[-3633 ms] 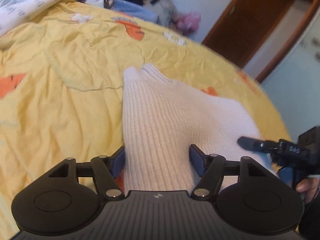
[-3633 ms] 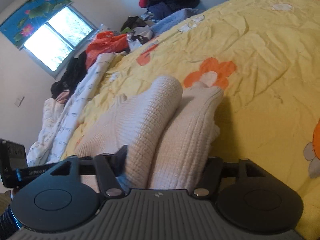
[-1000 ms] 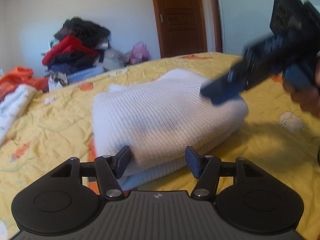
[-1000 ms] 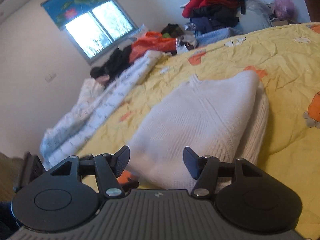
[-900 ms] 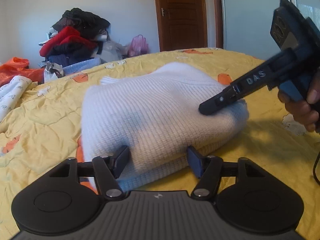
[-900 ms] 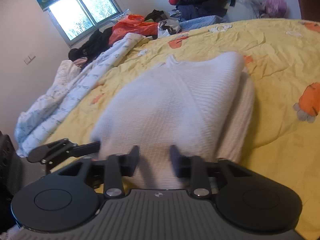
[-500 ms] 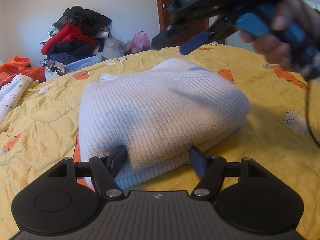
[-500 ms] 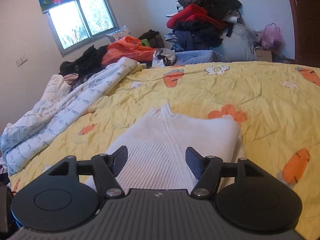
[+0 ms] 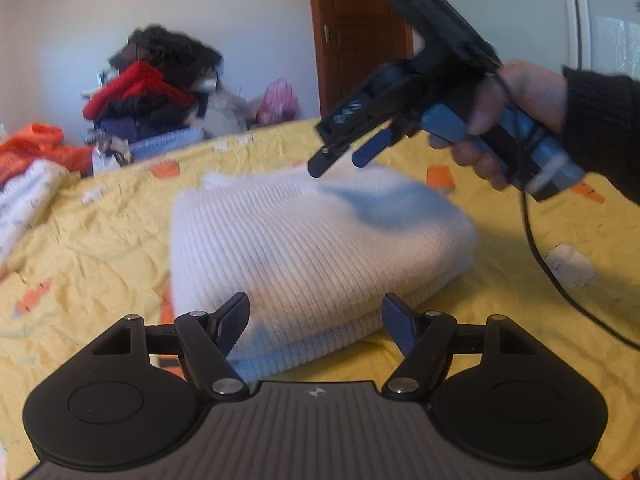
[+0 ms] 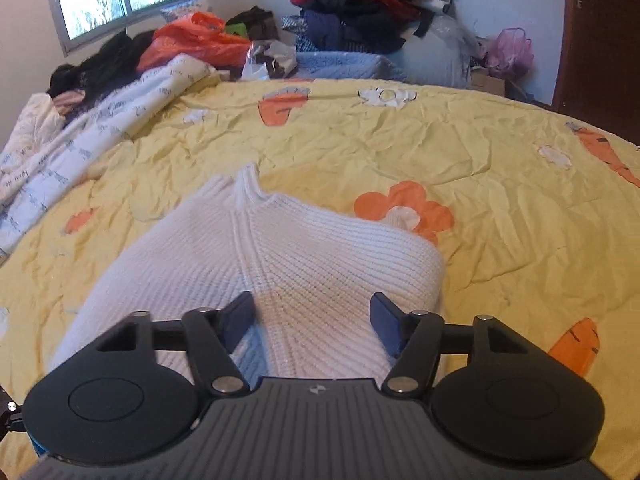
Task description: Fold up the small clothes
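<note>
Folded white sweater point(image 9: 312, 248) lies mid-bedspread point(image 9: 100, 240); left gripper point(image 9: 316, 316) and right gripper point(image 9: 340, 162), jaws spread and empty, should withdraw clear without snagging the knit.

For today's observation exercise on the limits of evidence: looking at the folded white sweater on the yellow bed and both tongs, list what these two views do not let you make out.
- White sweater, left wrist view: its near edge is hidden behind the left tongs.
- Same sweater, right wrist view: its lower part is covered by the right tongs.
- Clothes pile, left wrist view: blurred, single garments unclear.
- Person's sleeve: cut off by the right edge.
</note>
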`<state>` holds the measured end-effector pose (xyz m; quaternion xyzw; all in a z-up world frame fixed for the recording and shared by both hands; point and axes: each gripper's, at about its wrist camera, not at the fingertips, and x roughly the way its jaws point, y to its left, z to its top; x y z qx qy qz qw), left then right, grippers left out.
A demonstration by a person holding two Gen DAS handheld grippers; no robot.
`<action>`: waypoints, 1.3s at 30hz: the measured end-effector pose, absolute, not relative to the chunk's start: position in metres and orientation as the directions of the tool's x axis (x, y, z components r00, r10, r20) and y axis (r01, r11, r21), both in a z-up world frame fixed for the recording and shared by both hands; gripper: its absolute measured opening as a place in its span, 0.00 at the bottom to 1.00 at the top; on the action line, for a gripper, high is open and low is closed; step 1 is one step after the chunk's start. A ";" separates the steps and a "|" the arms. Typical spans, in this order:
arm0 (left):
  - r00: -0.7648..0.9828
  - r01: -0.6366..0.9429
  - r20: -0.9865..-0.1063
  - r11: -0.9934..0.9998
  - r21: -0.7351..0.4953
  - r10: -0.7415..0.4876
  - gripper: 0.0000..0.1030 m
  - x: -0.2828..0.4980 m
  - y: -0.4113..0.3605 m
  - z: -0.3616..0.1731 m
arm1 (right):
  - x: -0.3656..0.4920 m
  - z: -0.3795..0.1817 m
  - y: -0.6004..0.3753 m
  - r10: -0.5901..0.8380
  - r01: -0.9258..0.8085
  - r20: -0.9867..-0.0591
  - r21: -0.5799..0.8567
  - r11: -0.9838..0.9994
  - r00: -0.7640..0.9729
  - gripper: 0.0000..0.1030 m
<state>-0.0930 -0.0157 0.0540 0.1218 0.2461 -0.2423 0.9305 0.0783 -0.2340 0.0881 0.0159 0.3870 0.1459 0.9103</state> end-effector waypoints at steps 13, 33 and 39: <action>0.824 0.435 -0.522 0.836 0.335 -0.219 0.50 -0.080 -0.005 0.021 | -0.050 0.088 -0.211 0.379 -0.501 -0.639 -0.011 0.865 0.670 0.58; 0.834 0.390 -0.518 0.868 0.306 -0.192 0.22 -0.076 0.008 0.022 | 0.100 0.090 -0.290 0.312 -0.194 -0.701 0.245 0.950 0.641 0.65; 0.831 0.360 -0.529 0.890 0.279 -0.171 0.24 -0.068 0.003 0.019 | 0.126 0.048 -0.306 0.340 -0.164 -0.713 0.307 0.938 0.613 0.32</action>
